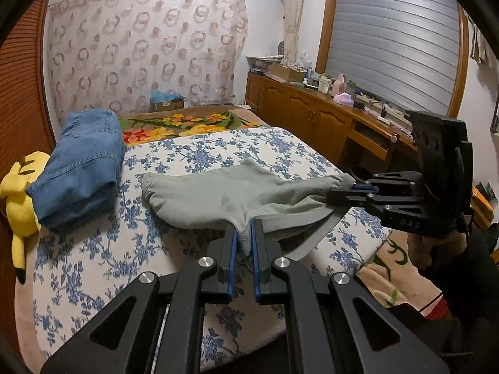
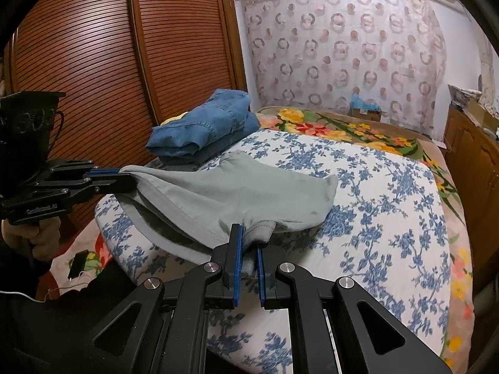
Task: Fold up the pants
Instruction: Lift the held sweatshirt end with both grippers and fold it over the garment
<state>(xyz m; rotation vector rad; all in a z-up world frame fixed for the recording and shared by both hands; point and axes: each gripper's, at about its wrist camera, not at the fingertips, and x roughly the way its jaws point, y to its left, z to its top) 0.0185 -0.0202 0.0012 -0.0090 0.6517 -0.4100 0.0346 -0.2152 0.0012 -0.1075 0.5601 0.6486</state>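
Grey pants lie folded over on the blue-flowered bed sheet, their far end resting flat and the near edge lifted. My left gripper is shut on a bunched piece of that near edge. My right gripper pinches the edge further to the right, level with the sheet. In the right wrist view the grey pants stretch between the right gripper, shut on a fabric fold, and the left gripper at the left. A hand holds each tool.
Folded blue jeans are stacked at the bed's far left, beside a yellow plush toy. A flowered blanket covers the bed's far end. A cluttered wooden cabinet runs along the right; a slatted wardrobe stands left.
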